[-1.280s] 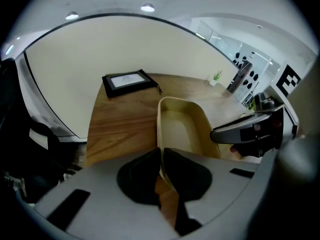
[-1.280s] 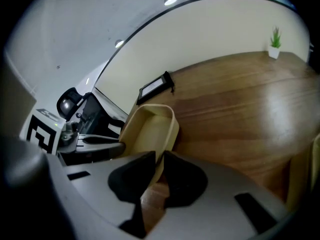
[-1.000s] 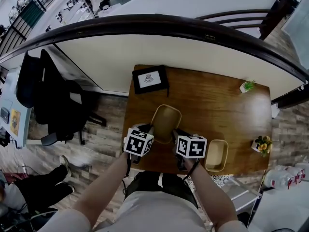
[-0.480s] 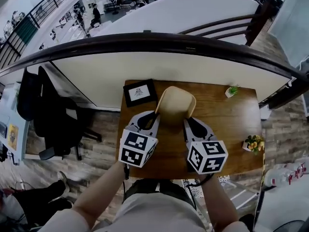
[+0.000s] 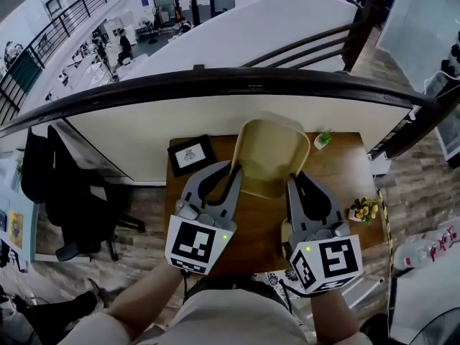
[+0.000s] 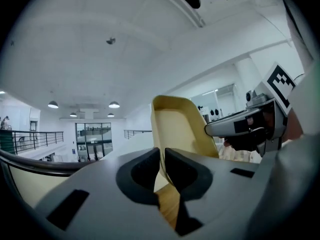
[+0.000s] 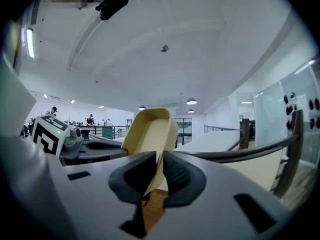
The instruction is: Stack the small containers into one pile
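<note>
**Head and gripper views: container raised in a two-sided grip.** The left hand-held gripper [image 6: 162,168] was pressed onto one long rim of the tan container [image 5: 267,153], with the thin wall pinched between its pads. The right hand-held gripper [image 7: 159,173] pinched the opposite rim in the same way. Both pointed roughly level, away from the person. The container spanned the gap just ahead of them, hollow side toward the head camera and far end tilted upward.

**Change over the preceding second:** the container had lain on the table [image 5: 345,182] between the two grippers. It now hung well clear of the wood, carried up with both grippers, and neither grip had visibly loosened during the rise.

A pale edge [image 5: 285,228] just beside the right hand-held gripper's body, on the table below, was probably the second container, though it was mostly hidden.

**Judged meaning for the task:** the pick-up was complete. Moving across and lowering into the second container remained, so no pile existed yet.
</note>
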Demonstrator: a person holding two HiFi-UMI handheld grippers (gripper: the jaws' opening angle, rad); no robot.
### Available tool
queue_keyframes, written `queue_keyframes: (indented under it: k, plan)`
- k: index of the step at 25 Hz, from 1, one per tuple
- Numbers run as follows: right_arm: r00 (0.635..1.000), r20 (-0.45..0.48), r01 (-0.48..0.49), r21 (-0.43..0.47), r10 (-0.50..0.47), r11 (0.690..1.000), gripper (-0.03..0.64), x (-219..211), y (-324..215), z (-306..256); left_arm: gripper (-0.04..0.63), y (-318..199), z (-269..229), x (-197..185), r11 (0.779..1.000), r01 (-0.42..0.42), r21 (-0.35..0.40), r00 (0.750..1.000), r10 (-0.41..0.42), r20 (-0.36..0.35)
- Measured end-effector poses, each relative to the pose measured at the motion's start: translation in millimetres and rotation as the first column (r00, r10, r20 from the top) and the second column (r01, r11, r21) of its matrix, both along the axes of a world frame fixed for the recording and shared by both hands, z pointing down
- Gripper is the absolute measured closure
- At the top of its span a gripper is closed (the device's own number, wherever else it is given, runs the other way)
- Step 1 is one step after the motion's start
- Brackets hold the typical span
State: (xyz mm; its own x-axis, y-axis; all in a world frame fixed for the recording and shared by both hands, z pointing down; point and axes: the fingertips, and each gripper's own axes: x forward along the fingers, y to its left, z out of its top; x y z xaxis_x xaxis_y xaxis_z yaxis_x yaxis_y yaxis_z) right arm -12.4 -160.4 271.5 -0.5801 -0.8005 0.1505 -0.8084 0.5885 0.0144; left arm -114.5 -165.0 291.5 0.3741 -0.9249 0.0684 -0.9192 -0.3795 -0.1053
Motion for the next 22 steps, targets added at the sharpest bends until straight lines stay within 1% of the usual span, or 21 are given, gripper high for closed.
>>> queue_keyframes:
  k: [3, 5, 8, 12, 14, 18, 20, 22]
  plan:
    - [1.0, 0.0, -0.013, 0.046, 0.013, 0.999, 0.572, 13.4, 13.7, -19.6, 0.561, 9.5, -20.6, 14.5, 0.997, -0.022, 0.069, 1.0, 0.023, -0.02]
    - [1.0, -0.005, -0.027, 0.067, 0.027, 0.997, 0.572, 22.8, 21.5, -27.5, 0.56, 15.9, -28.2, 24.2, 0.995, -0.036, 0.096, 0.999, 0.038, -0.022]
    - [0.999, 0.002, -0.052, 0.076, 0.052, 0.996, 0.574, 35.9, 31.1, -35.0, 0.558, 22.4, -33.8, 38.4, 0.993, -0.059, 0.107, 0.998, 0.06, -0.012]
    - [0.997, 0.007, -0.083, 0.069, 0.083, 0.994, 0.575, 50.2, 39.9, -34.2, 0.557, 26.6, -33.2, 52.8, 0.992, -0.088, 0.095, 0.996, 0.088, 0.005]
    - [0.995, -0.004, -0.102, 0.06, 0.102, 0.993, 0.575, 59.0, 39.1, -30.6, 0.557, 26.3, -29.2, 61.7, 0.992, -0.101, 0.07, 0.995, 0.101, 0.005]
    - [0.987, -0.026, -0.157, -0.008, 0.157, 0.988, 0.575, 82.4, 29.7, -10.1, 0.554, 22.1, -3.0, 84.0, 0.989, -0.143, -0.031, 0.989, 0.142, -0.027]
    - [0.982, -0.047, -0.184, -0.052, 0.182, 0.982, 0.575, 95.6, 25.8, 6.3, 0.552, 20.5, 16.7, 97.4, 0.982, -0.165, -0.093, 0.986, 0.162, -0.041]
    - [0.976, -0.072, -0.212, -0.096, 0.206, 0.972, 0.577, 109.6, 22.3, 24.7, 0.549, 20.1, 37.8, 111.8, 0.968, -0.19, -0.161, 0.981, 0.183, -0.062]
